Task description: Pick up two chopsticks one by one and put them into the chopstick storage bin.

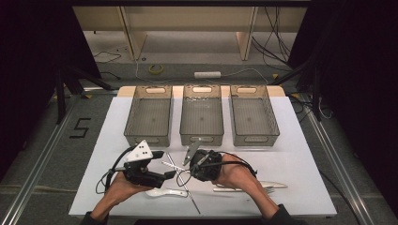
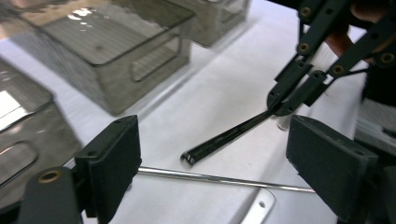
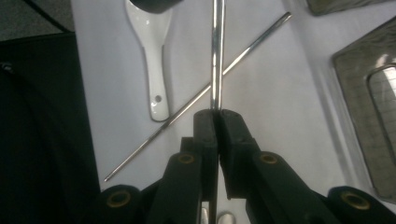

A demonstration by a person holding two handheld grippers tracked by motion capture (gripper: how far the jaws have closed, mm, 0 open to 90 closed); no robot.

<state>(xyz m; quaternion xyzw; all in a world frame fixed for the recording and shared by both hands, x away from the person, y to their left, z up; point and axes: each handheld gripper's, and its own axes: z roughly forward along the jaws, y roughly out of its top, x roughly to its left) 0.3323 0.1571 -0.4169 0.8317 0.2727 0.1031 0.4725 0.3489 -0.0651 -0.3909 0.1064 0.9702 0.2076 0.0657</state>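
Table: white sheet (image 1: 291,164) covers the top, three bins in a row at the far side.
Bins: left bin (image 1: 149,115), middle bin (image 1: 202,114), right bin (image 1: 254,115), all clear grey plastic, nothing visible inside.
Right gripper (image 3: 216,113): jaws clenched together, pinching one end of a metal chopstick (image 3: 216,56); in the high view it sits near the table's middle front, just before the middle bin.
Held chopstick: sticks straight out from the jaw tips in the right gripper view; in the left gripper view its free end (image 2: 189,158) points down and left, close above the sheet; cannot tell if the tip touches.
Second chopstick (image 3: 201,95): lies flat on the sheet, crossing under the held one in the right gripper view; in the high view it runs diagonally toward the front edge.
Left gripper (image 2: 212,161): jaws released, wide apart, nothing between the pads; the second chopstick lies on the sheet past the tips and the held chopstick's end hangs between and beyond them.
Spoon (image 3: 152,60): white ceramic, flat on the sheet, just beside the second chopstick, in front of the left gripper in the high view.
Fork (image 1: 256,187): pale, flat on the sheet near the front right, partly under the right forearm.
Hands: both come in from the front edge, grippers near each other, not touching.
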